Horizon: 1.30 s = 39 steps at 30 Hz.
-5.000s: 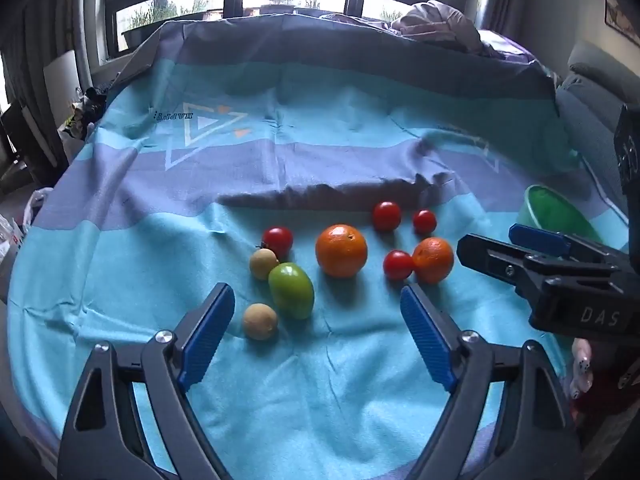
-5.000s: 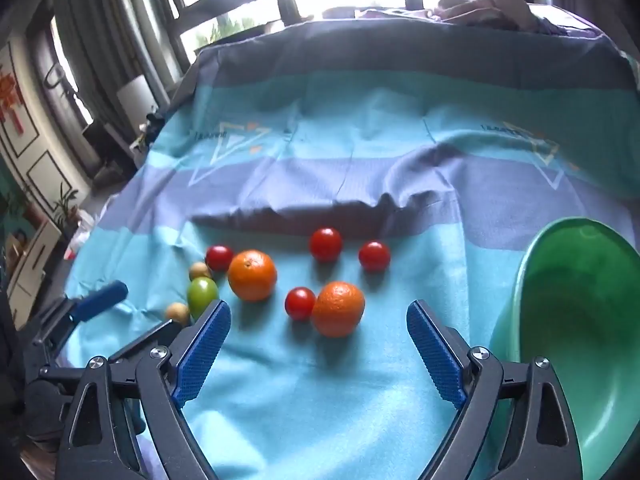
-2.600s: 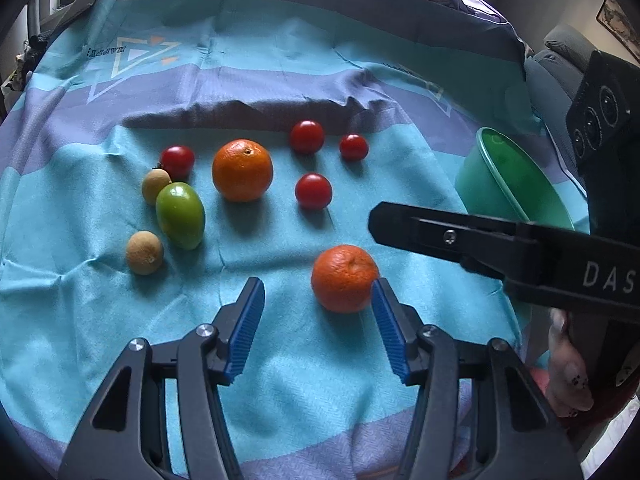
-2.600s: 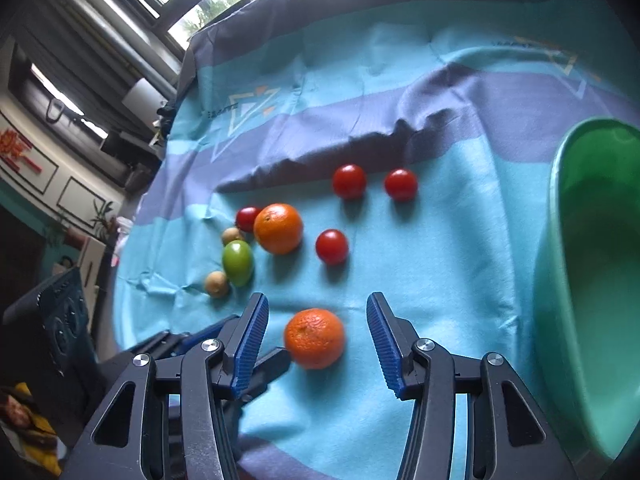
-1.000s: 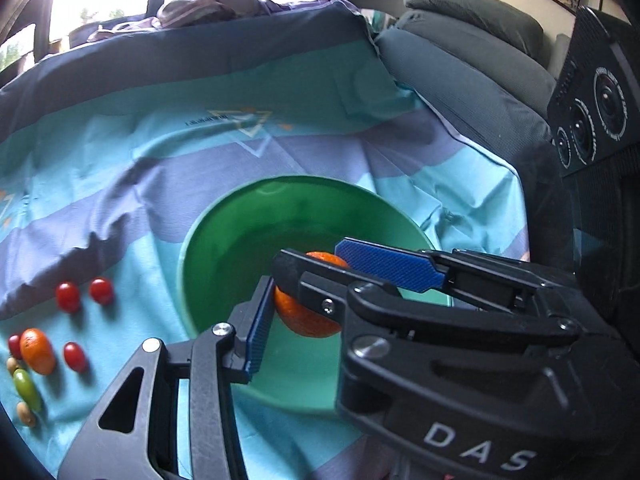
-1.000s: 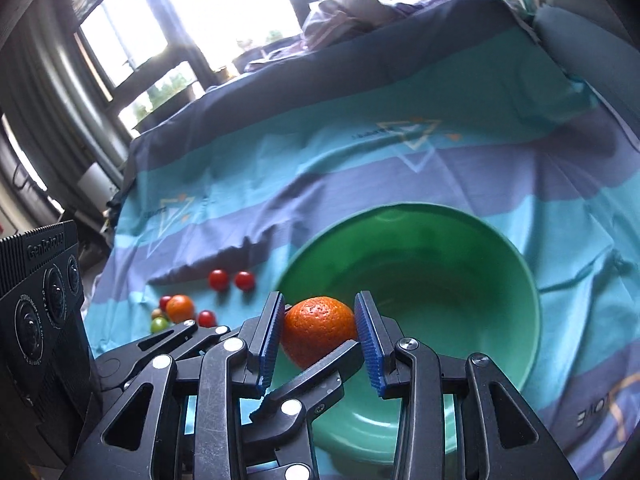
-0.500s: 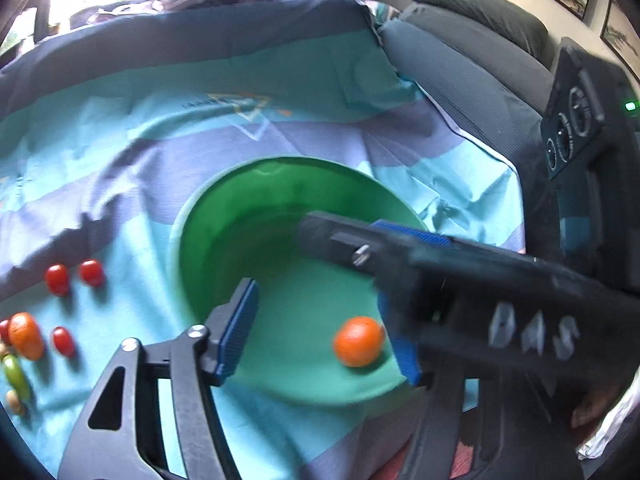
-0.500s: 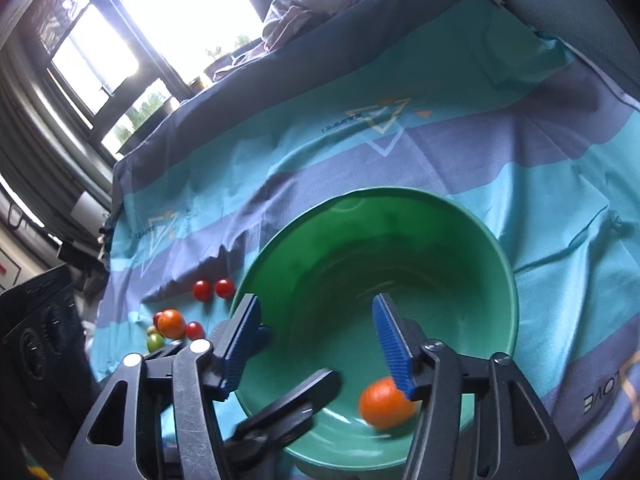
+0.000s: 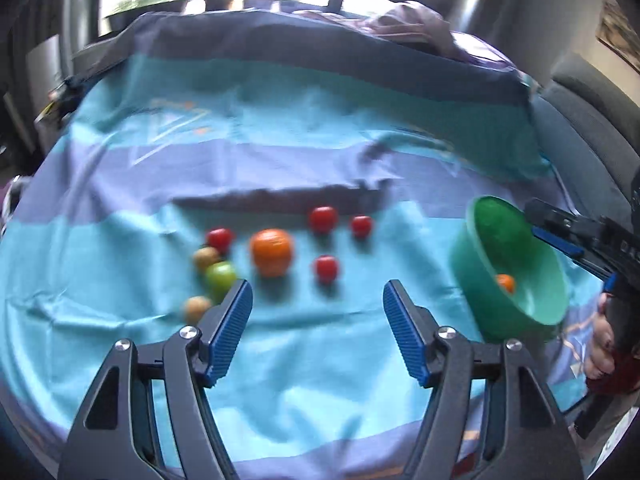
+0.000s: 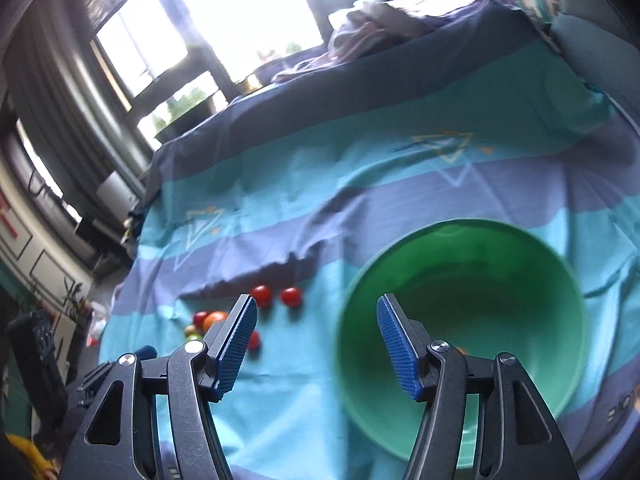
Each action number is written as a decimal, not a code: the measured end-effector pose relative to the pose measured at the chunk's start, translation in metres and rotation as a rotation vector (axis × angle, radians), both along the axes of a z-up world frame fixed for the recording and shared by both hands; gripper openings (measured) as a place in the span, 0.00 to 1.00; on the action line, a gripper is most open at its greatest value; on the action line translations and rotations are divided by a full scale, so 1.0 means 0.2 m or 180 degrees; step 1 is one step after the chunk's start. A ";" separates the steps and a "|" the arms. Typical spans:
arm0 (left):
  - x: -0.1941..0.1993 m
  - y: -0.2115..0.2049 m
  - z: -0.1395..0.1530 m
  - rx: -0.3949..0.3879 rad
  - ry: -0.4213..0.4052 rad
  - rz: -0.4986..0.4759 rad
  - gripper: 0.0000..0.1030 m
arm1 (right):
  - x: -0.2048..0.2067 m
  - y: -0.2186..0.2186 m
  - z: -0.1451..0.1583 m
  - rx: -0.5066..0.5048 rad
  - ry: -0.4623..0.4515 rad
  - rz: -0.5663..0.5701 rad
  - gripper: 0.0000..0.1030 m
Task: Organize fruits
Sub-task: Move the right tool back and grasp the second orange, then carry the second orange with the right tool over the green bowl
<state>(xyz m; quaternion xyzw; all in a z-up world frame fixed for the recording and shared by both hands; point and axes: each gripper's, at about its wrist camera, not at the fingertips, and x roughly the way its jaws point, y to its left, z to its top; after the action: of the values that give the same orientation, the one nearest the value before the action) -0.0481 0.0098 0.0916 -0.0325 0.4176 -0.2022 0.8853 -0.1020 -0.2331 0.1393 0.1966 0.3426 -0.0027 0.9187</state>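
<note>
Fruits: one small orange (image 9: 505, 282) lies in the green bowl (image 9: 480, 280), right of frame.
Left to do: large orange (image 9: 271, 252), tomatoes, green fruit on cloth, centre.
Left gripper (image 9: 316, 334): jaws spread, empty.
Right gripper (image 10: 314, 348): jaws spread, empty.

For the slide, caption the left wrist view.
Open left gripper faces fruit on the blue cloth; one small orange sits in the green bowl.
</note>
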 end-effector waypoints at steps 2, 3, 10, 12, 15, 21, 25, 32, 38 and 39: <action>0.03 0.13 -0.04 -0.0095 0.0016 0.0230 0.66 | 0.06 0.11 -0.02 0.0000 0.0094 0.0121 0.61; 0.05 0.20 -0.06 -0.0125 0.0021 0.0329 0.66 | 0.09 0.16 -0.04 0.0005 0.0149 0.0180 0.61; 0.16 0.44 -0.17 -0.0175 0.0216 0.0654 0.66 | 0.41 0.55 -0.25 0.0021 0.0662 0.0572 0.61; 0.17 0.47 -0.17 -0.0214 0.0213 0.0731 0.66 | 0.52 0.64 -0.31 0.0018 0.0822 0.0653 0.61; 0.18 0.50 -0.17 -0.0207 0.0205 0.0769 0.66 | 0.64 0.72 -0.39 0.0084 0.0984 0.0694 0.61; 0.19 0.54 -0.18 -0.0315 0.0297 0.0795 0.66 | 0.74 0.83 -0.48 -0.0338 0.1139 0.0613 0.56; 0.19 0.51 -0.17 -0.0293 0.0281 0.0741 0.66 | 0.72 0.83 -0.50 -0.0423 0.1138 0.0680 0.45; 0.19 0.44 -0.20 -0.0256 0.0309 0.0658 0.66 | 0.44 0.74 -0.37 -0.0205 0.0976 0.0970 0.45; 0.16 0.37 -0.21 -0.0236 0.0318 0.0536 0.66 | 0.25 0.69 -0.44 -0.0090 0.1189 0.1274 0.45; 0.16 0.36 -0.22 -0.0216 0.0321 0.0521 0.66 | 0.25 0.69 -0.46 -0.0114 0.1240 0.1282 0.45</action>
<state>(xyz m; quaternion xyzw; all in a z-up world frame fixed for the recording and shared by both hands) -0.0157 0.0812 0.0483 -0.1066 0.4504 -0.1414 0.8751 -0.0525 -0.0961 0.0463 0.1041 0.5449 0.1361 0.8208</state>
